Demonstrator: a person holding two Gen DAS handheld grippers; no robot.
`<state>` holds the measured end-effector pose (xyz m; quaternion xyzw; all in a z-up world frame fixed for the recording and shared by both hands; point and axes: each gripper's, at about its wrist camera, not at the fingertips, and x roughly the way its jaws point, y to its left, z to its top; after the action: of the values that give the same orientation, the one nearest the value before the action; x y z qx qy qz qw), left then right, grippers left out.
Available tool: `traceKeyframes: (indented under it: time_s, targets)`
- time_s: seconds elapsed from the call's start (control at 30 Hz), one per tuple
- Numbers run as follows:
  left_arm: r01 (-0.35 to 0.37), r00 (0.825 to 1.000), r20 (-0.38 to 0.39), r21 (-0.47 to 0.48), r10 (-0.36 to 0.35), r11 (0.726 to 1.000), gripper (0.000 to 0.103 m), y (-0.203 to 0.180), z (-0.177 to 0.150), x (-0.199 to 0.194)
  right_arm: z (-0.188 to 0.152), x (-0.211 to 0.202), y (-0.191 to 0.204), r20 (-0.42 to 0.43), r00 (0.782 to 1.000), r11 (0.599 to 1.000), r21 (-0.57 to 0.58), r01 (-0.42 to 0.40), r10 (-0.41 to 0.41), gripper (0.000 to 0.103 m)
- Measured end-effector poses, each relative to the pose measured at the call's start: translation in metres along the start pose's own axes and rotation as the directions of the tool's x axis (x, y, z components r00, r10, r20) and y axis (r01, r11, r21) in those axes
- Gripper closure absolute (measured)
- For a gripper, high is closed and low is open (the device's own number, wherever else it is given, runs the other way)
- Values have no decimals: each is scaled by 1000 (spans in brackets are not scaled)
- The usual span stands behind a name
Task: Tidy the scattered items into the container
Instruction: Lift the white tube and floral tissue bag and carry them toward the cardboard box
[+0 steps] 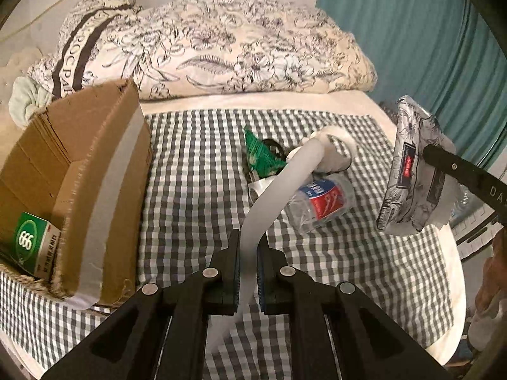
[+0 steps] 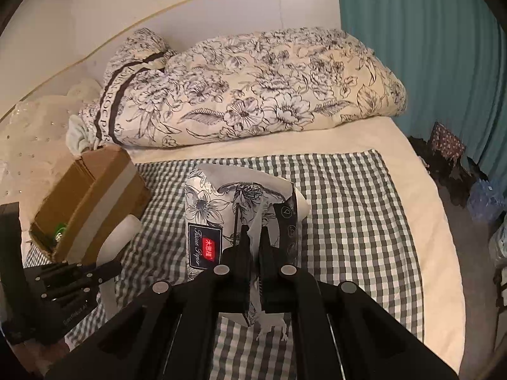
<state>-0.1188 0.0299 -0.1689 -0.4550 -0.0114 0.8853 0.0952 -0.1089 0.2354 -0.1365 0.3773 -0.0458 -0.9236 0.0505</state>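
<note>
While left tongs (image 1: 248, 253) clench a white strip (image 1: 286, 174) and right tongs (image 2: 252, 250) a tissue pack (image 2: 218, 218), thin pinches may slip before the box (image 1: 79, 145) at left.

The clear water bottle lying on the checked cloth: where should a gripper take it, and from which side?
The water bottle lies on its side, bare end toward the camera, beside the white strap in the shut left gripper. Probably best from above, jaws across the labelled middle, approaching from its open right side, away from the strap.
</note>
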Motion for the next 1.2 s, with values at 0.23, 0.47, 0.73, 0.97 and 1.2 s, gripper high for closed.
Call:
traceKeyframes:
  time_s: [0.23, 0.47, 0.73, 0.97, 1.2]
  targets:
    - [2, 998, 65, 5, -2, 1000, 95, -3, -2, -39, 1, -39, 14, 49, 999, 1000, -16, -1, 2, 100]
    - [-2, 991, 133, 11, 1, 1000, 95, -3, -3, -78, 1, -73, 31, 96, 995, 999, -35, -5, 8, 100]
    - [-8, 979, 202, 6, 6, 1000, 95, -2, -3, -117, -3, -108, 52, 143, 989, 998, -65, -10, 19, 100]
    - [-15, 970, 242, -1, 15, 1000, 95, 1, -7, -143, -7, -128, 73, 174, 984, 996, -88, -23, 38, 100]
    - [-29, 958, 287, -9, 31, 1000, 95, 10, -9, -170, -6, -148, 96, 201, 978, 992, -119, -36, 59, 100]
